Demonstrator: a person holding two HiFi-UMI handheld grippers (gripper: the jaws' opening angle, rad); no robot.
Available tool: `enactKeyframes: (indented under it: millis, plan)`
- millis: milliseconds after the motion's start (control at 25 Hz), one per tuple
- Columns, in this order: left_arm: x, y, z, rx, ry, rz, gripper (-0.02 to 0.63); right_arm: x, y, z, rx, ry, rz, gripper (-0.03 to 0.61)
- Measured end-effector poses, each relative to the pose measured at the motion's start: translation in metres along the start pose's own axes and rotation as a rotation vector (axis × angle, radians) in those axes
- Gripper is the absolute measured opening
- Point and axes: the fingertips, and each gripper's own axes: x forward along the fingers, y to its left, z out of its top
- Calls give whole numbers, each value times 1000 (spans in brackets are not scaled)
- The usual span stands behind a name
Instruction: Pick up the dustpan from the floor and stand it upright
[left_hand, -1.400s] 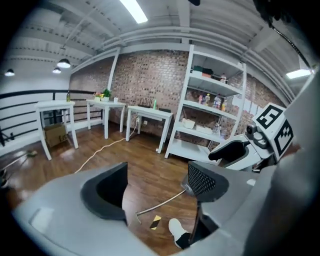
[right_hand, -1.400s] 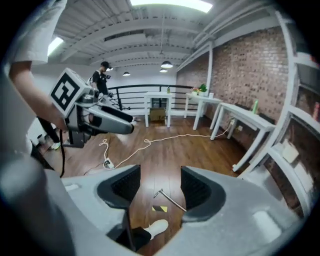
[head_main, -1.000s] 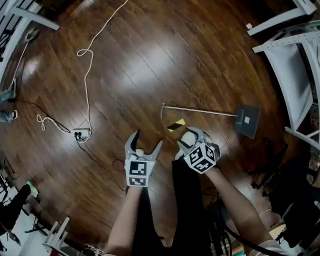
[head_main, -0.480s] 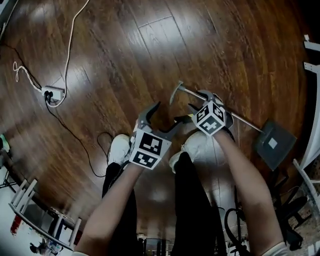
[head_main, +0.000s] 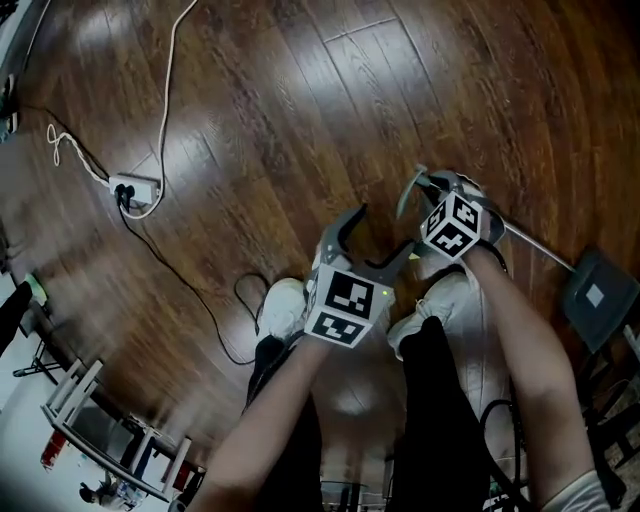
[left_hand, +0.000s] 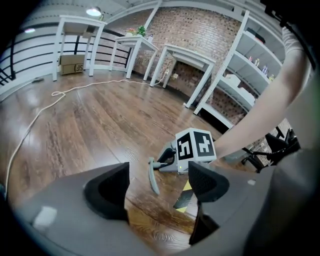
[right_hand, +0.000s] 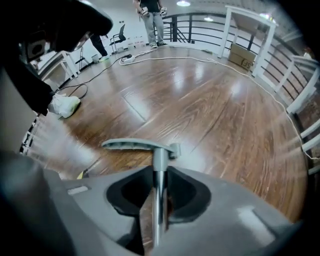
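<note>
The dustpan lies on the wooden floor: its dark pan (head_main: 596, 297) at the right edge, a thin metal shaft (head_main: 540, 250) running left to a grey T-grip (head_main: 410, 190). My right gripper (head_main: 435, 192) points steeply down at the grip end, and its jaws are closing on the shaft (right_hand: 159, 200) just behind the T-grip (right_hand: 137, 145), pads against the metal. My left gripper (head_main: 375, 240) hovers low, just left of it; its jaws are closing with only floor between them. In the left gripper view the T-grip (left_hand: 152, 175) lies beyond my left gripper (left_hand: 157, 182).
A strip of yellow-and-black tape (left_hand: 184, 197) is stuck to the floor by the grip. A power strip (head_main: 135, 190) with a white cable (head_main: 170, 70) lies at the left. The person's white shoes (head_main: 285, 305) stand under the grippers. White tables and shelves (left_hand: 235, 80) line the walls.
Both grippers have dropped towards the floor. The right one has reached the grip end of the handle and closed round its shaft. The left jaws have narrowed a little.
</note>
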Motion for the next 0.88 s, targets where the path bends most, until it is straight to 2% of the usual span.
enactKeyframes:
  millis: [40,200,400,680,880]
  plan:
    - [-5,4,9,0,-18,6,394,-6,-4,2,14,-5,-3,74]
    - [-31,6,48,20,-84,24,393,-58,-22,16,63,-48,-39,73]
    - [-87,-33,108,33,-131,14,393,-173,-35,39,96,-119,-102,72]
    - [-169,-126,245,189,-280,-58,390,-388,-95,46,231,-249,-310,72]
    - [-230,-215,320,244,-312,-121,387,-541,-114,9,425,-345,-439,72]
